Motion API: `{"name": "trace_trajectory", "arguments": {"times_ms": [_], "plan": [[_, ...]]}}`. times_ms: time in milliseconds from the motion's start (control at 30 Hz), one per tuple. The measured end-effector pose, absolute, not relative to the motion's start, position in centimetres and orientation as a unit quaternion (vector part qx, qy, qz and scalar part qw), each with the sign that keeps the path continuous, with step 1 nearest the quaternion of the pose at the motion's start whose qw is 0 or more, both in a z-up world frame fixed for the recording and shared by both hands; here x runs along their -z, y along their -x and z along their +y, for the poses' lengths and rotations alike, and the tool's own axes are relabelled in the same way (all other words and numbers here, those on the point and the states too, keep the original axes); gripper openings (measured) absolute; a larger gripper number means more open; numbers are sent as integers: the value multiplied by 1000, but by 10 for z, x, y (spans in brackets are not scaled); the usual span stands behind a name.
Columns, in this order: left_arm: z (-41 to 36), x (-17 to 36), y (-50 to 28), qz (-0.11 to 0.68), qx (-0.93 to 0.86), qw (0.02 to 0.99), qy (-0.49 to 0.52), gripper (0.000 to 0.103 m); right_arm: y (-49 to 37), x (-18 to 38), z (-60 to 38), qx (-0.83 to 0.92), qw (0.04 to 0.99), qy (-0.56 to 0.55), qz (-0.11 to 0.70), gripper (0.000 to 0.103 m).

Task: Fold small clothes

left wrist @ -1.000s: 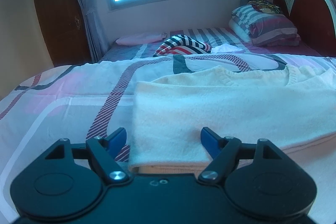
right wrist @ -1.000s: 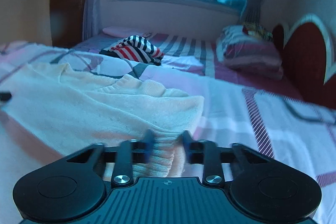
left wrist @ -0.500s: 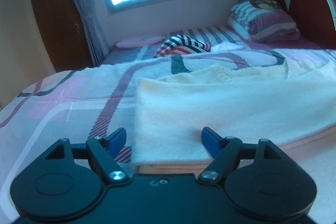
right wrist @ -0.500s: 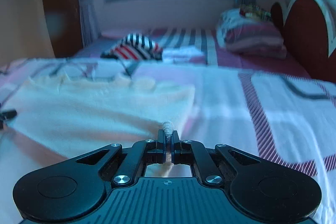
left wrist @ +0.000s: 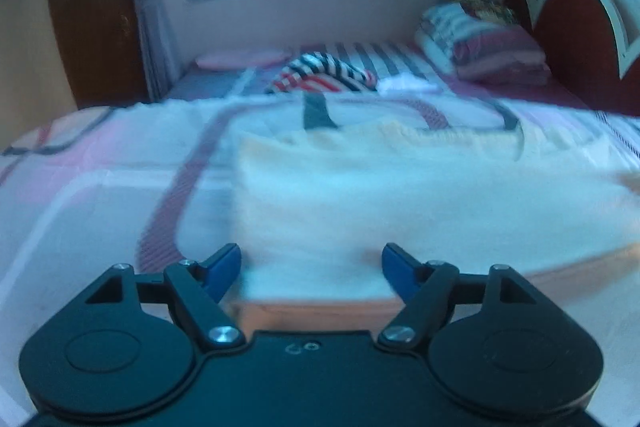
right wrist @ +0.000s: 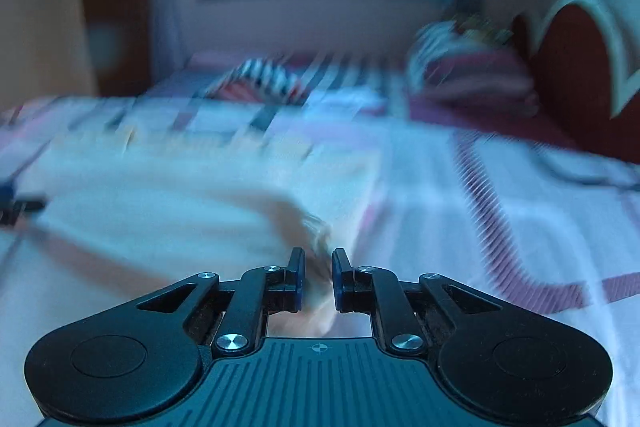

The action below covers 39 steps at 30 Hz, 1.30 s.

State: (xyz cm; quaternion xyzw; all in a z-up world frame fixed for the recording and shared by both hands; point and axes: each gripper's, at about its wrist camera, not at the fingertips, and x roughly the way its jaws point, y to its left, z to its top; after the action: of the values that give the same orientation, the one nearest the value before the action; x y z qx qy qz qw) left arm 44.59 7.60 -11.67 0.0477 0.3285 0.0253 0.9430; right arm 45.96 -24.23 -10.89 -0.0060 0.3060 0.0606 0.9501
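Observation:
A cream knitted sweater (left wrist: 400,195) lies partly folded on the bed. My left gripper (left wrist: 311,267) is open, its blue fingertips astride the sweater's near left corner. In the right wrist view the sweater (right wrist: 160,195) spreads to the left, blurred by motion. My right gripper (right wrist: 318,267) has its jaws a narrow gap apart with the sweater's ribbed hem corner (right wrist: 316,231) bunched between and just beyond the tips. The left gripper's tip shows at the left edge of the right wrist view (right wrist: 16,205).
The bed cover (left wrist: 100,195) is white and pink with dark stripes. A striped garment (left wrist: 320,77) and a small white cloth (left wrist: 408,85) lie farther back. Pillows (left wrist: 480,43) are stacked by the red headboard (left wrist: 580,47). A window is behind.
My right gripper was clamped shut on the hem half a second ago; its jaws have now parted slightly. Both views have become blurred with motion. The left gripper stays open.

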Motion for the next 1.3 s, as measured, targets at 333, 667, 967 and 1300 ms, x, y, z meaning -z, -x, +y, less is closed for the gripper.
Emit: {"name": "trace_trajectory", "arguments": {"times_ms": [333,667,967,1300], "plan": [[77,111,-535,303,18,951,-55,77,-492,109,-246,-67,960,-21,271,12],[96,121,-544,310,-6,950,-30,81,-521,112,-263,-61,956,-49,282,12],[132,112,-496,324,-33,945,41,83,-514,97,-265,-65,940,-47,331,12],[150,111,-300,372,-26,928,24,82,-319,73,-260,-81,927,-82,357,12]]}}
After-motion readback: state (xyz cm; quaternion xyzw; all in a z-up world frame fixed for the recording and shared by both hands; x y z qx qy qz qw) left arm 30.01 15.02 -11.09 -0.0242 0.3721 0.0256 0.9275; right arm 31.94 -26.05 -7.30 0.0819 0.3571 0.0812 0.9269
